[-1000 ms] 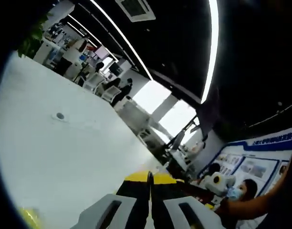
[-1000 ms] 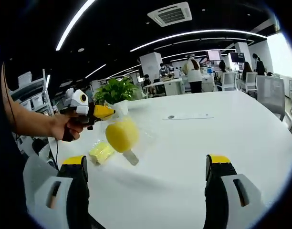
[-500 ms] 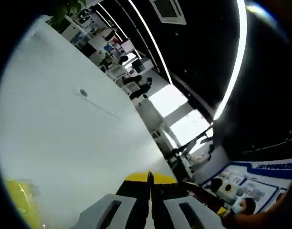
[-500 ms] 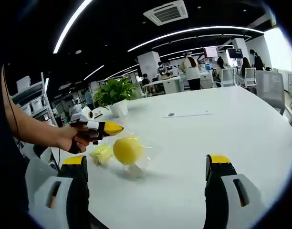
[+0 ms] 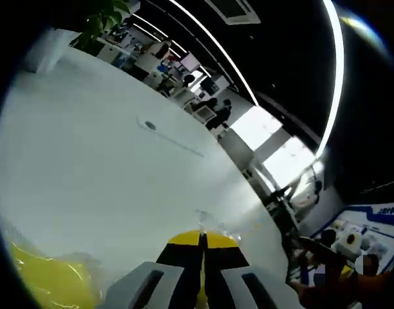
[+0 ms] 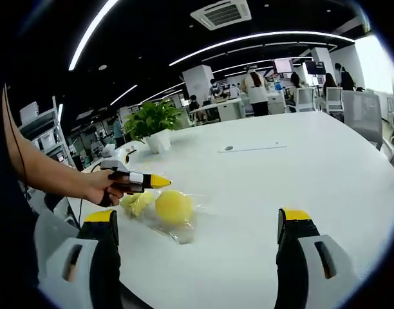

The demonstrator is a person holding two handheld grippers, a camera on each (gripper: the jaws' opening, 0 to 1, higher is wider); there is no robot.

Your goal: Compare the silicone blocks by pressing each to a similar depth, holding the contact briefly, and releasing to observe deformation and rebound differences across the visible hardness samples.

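A round yellow silicone block in a clear plastic bag rests on the white table. A paler yellow block lies just left of it; in the left gripper view a yellow block sits at the bottom left. A person's hand holds my left gripper low over the bag, its tip beside the round block. In the left gripper view my left gripper has its jaws pressed together, with clear plastic at the tip. My right gripper stands open in front of the blocks, nothing between its jaws.
A potted plant stands at the table's far left. A small round disc and a flat strip lie farther back on the table. Desks, chairs and people fill the room beyond. The table edge curves down at the right.
The left gripper has come down with the bagged yellow block, which hung in the air before and now lies on the table beside the paler block. The right gripper stays open.
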